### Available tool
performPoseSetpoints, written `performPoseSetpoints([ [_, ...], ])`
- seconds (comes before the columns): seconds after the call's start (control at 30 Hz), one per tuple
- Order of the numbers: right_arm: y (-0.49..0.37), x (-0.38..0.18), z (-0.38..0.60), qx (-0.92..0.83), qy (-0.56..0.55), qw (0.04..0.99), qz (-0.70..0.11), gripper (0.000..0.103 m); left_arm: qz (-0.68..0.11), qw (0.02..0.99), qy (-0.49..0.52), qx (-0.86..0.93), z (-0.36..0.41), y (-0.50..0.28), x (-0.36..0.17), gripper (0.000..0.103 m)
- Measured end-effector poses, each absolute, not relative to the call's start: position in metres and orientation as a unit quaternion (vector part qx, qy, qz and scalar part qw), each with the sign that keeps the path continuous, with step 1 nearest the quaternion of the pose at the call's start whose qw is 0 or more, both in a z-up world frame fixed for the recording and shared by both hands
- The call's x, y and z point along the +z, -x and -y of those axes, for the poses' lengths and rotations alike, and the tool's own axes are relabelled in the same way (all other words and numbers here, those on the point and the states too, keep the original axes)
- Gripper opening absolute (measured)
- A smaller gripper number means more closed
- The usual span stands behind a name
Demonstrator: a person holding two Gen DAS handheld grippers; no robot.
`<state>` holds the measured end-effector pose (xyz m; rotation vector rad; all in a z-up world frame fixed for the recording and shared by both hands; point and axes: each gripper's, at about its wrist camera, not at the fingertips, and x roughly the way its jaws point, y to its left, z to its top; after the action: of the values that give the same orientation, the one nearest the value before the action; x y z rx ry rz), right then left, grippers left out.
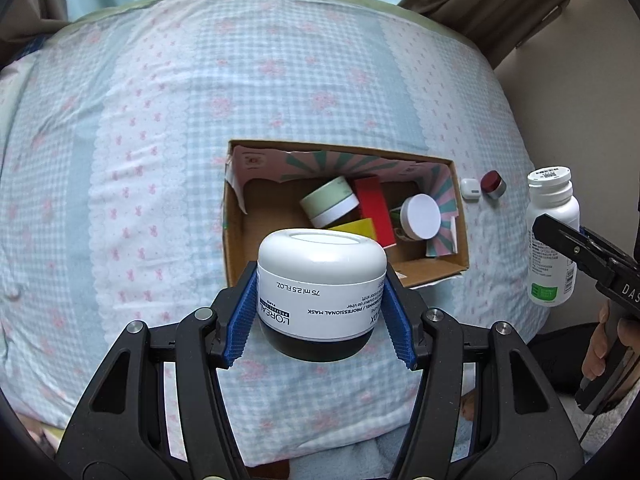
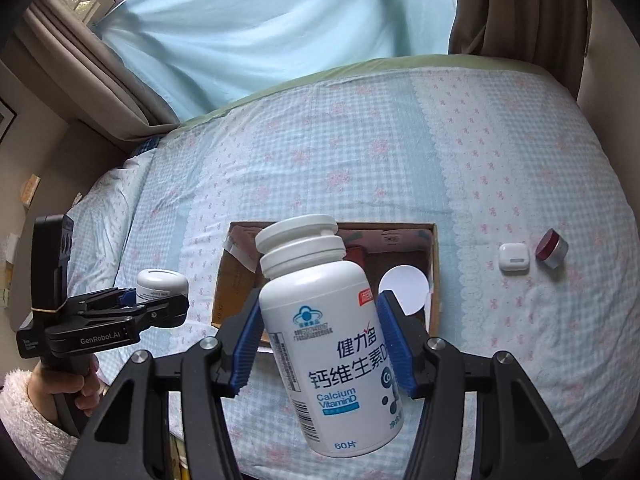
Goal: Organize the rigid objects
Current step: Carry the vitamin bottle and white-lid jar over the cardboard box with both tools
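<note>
The white mask jar (image 1: 322,292) is sitting low in the centre of the left wrist view, with the left gripper (image 1: 322,304) clamping it between blue pads, just below the near rim of the cardboard box (image 1: 234,236). In the right wrist view, the right gripper (image 2: 320,340) is squeezing the tilted vitamin bottle (image 2: 326,344) at centre frame, over the box's near edge. Inside the box, a green jar (image 1: 330,202), a red carton (image 1: 374,208) and a white-lidded tub (image 1: 420,216) are crowding the right half. An earbud case (image 2: 514,260) and a red-lidded pot (image 2: 552,249) are waiting at the right. Risks I am judging: the slanted bottle slipping from its smooth sides, or both grippers colliding over the box.
</note>
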<state>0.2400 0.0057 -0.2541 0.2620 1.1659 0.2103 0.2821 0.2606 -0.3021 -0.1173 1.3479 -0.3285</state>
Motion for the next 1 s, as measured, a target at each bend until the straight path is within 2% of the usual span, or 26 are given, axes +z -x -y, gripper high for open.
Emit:
performPoseSetpoints([
  [0.53,-0.301,-0.371,-0.021,0.102,-0.116,0.763,-0.627,0.052,-0.676,0.722,0.003,-0.144,-0.233,-0.356,-0.394,0.054],
  [0.77,-0.314,-0.407,-0.023,0.103,-0.11,0.733,-0.664,0.049,-0.704,0.693,-0.045,-0.148,-0.212,-0.375,-0.436,0.054],
  [1.0,-0.316,-0.429,-0.02,0.108,-0.115,0.7,-0.697,0.049,-0.718,0.679,-0.056,-0.144,-0.21,-0.377,-0.454,0.054],
])
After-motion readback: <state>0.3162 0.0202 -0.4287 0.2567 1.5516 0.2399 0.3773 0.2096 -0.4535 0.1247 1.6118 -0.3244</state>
